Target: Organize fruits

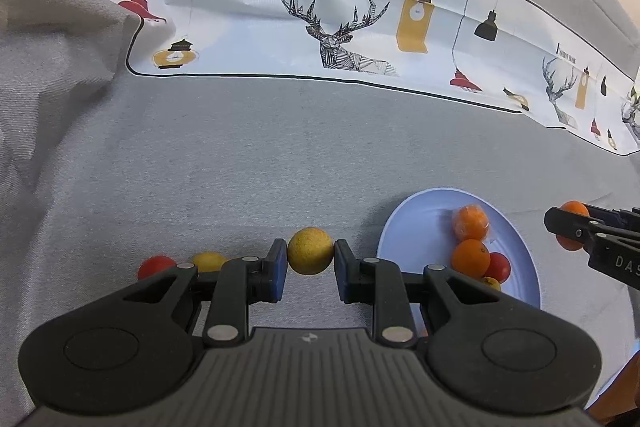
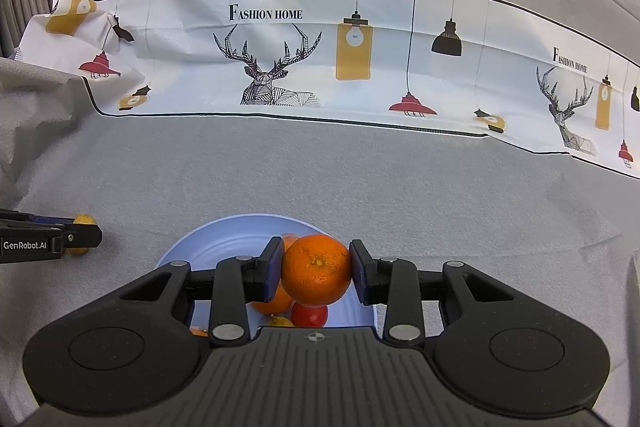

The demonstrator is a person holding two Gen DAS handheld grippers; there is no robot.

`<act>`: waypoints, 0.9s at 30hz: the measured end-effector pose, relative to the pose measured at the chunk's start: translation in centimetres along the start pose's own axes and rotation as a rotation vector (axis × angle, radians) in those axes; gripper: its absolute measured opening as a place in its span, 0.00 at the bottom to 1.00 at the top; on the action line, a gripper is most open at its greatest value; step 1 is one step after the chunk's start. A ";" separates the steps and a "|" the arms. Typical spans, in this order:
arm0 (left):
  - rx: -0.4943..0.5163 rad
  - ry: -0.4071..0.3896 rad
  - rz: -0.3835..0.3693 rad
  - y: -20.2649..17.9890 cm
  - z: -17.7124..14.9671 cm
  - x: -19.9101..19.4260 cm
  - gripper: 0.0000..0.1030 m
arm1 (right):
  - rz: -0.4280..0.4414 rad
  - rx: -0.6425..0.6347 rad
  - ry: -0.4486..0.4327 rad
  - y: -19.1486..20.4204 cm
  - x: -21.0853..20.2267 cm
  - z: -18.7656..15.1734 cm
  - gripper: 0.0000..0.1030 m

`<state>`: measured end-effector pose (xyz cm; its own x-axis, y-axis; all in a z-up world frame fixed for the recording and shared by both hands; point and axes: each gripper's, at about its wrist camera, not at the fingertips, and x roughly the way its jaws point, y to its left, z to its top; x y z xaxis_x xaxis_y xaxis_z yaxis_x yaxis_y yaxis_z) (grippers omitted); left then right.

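Two claws are closed on fruit as I hold the rig over the grey cloth-covered table [image 1: 240,167]: my left claw [image 1: 310,259] pinches a round, speckled yellow fruit [image 1: 310,250] between its blue pads, left of the pale blue round plate [image 1: 420,223]. My right claw [image 2: 316,269] grips a round orange [image 2: 317,270] above that plate [image 2: 224,239], which carries two more oranges [image 1: 471,258], a small red fruit [image 1: 500,266] and a small yellow one [image 1: 491,283]. Near my left claw's left side, a red fruit [image 1: 155,265] and a yellow one [image 1: 208,260] lie on the cloth, and a white printed cloth strip with deer and lamps [image 1: 340,27] runs along the far side.
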<state>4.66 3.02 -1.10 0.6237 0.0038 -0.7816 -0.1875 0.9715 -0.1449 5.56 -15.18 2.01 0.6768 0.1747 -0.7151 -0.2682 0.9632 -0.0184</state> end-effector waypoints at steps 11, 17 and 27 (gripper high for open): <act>0.002 -0.001 -0.008 -0.1 0.0 0.0 0.27 | -0.002 -0.006 0.005 0.1 0.1 0.0 0.36; 0.004 -0.001 -0.011 -0.2 -0.1 0.0 0.27 | -0.003 -0.011 0.009 0.2 0.2 0.0 0.36; 0.006 -0.003 -0.020 -0.2 -0.1 -0.1 0.27 | -0.002 -0.016 0.015 0.2 0.2 0.0 0.36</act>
<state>4.61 2.76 -1.06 0.6295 -0.0149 -0.7768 -0.1707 0.9727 -0.1570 5.70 -14.94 1.86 0.6669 0.1700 -0.7255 -0.2780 0.9601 -0.0305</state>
